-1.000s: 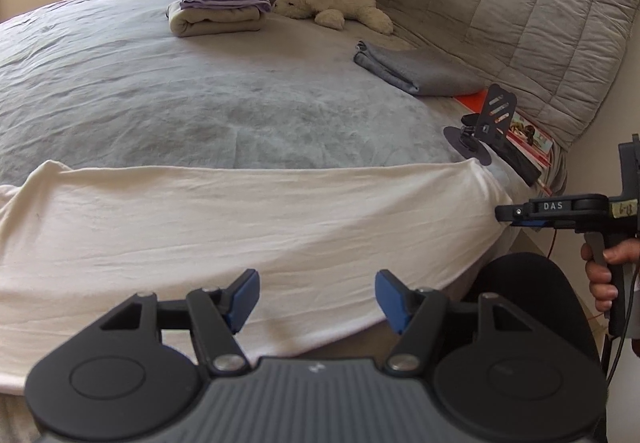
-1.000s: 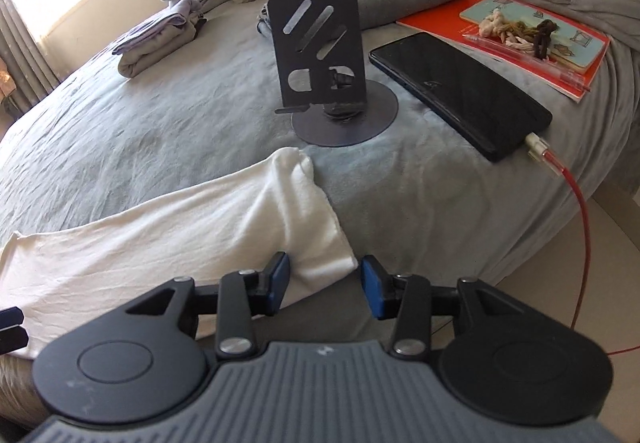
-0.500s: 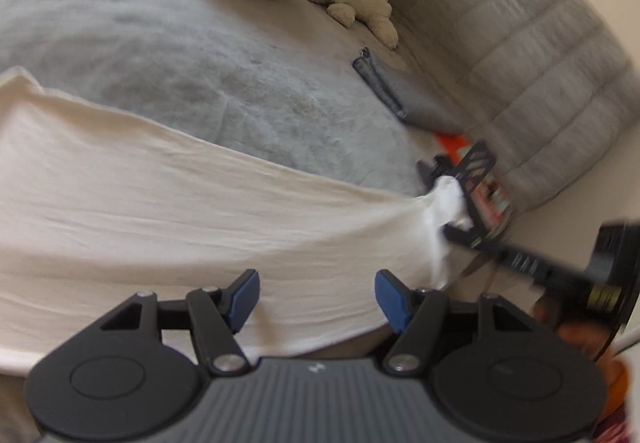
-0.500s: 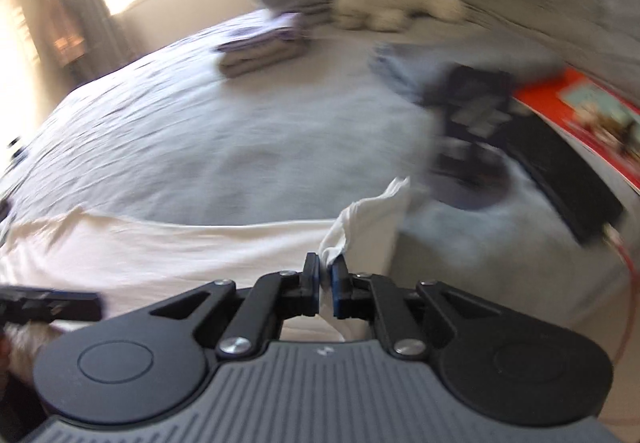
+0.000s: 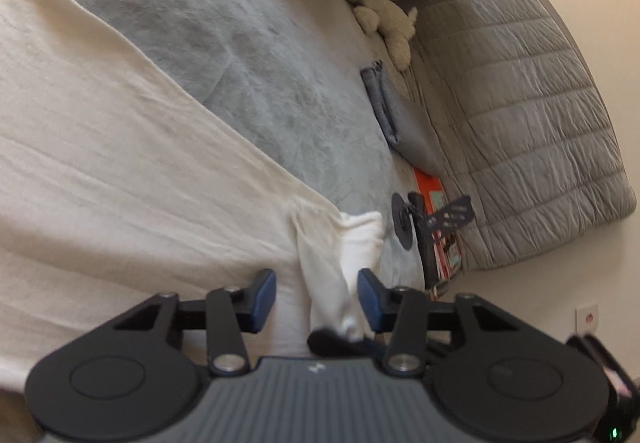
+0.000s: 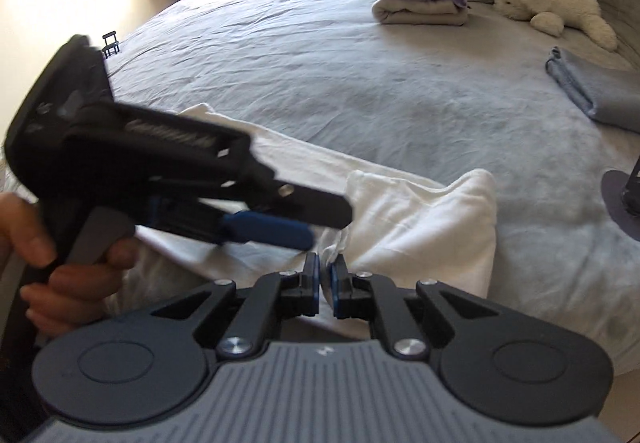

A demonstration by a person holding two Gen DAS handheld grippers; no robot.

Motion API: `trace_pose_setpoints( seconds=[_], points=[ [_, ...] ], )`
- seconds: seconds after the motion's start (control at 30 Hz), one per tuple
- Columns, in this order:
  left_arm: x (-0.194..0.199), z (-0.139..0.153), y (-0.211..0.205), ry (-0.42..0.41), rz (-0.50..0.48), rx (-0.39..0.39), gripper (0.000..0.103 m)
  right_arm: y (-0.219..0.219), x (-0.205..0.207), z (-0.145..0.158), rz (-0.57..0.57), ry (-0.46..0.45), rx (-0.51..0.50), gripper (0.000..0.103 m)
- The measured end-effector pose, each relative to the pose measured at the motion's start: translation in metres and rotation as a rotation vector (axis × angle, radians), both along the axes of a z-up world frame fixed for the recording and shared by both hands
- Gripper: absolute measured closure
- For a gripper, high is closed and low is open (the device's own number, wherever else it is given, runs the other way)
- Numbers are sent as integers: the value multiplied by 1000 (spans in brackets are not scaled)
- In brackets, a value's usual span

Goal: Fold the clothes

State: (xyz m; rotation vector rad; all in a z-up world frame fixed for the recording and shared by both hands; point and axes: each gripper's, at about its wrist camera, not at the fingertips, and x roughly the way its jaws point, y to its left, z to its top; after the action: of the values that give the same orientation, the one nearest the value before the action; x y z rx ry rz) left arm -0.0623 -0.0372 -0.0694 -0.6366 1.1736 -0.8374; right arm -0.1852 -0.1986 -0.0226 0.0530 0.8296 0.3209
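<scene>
Right gripper pinching the corner of a cream cloth on a grey bed, left gripper standing open beside it.

The right gripper (image 6: 325,275) is clamping its jaws, nearly together, on a gathered corner of the cream-white cotton cloth (image 6: 420,219), which is bunching up just ahead of the blue pads. The left gripper (image 5: 316,293) is holding its jaws wide, with that same raised corner (image 5: 340,263) hanging between the open fingers; whether it is touching either pad is unclear. Beyond the jaws the cloth is spreading away across the near edge of the grey-blue bed (image 6: 360,75). Further out, a black metal phone stand (image 5: 436,221) is sitting on the bed, a folded grey towel (image 6: 592,91) is lying past it, and a cream plush toy (image 6: 552,9) is resting near a small stack of folded lilac and beige laundry (image 6: 420,5).
</scene>
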Motion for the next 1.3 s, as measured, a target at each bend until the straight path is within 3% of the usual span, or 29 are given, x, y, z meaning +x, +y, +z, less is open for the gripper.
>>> trace_pose_setpoints(
  seconds=[0.03,0.1,0.13,0.3,0.43,0.7,1.3],
  points=[
    [1,1,-2,-10,6,12,71,1,0,0,2,2,5,95],
    [2,4,-7,-51,13,50,94,4,1,1,1,6,16,95],
    [2,7,-9,-83,18,73,100,6,3,2,0,6,21,95],
    [-2,28,-1,-283,33,145,100,16,7,4,-13,-6,33,94],
    [7,39,22,-342,41,178,100,31,14,8,-8,-22,82,94],
    [29,45,90,-361,106,254,100,83,39,8,38,-25,179,94],
    [73,59,221,-371,203,368,100,206,83,3,104,-6,273,94]
  ],
)
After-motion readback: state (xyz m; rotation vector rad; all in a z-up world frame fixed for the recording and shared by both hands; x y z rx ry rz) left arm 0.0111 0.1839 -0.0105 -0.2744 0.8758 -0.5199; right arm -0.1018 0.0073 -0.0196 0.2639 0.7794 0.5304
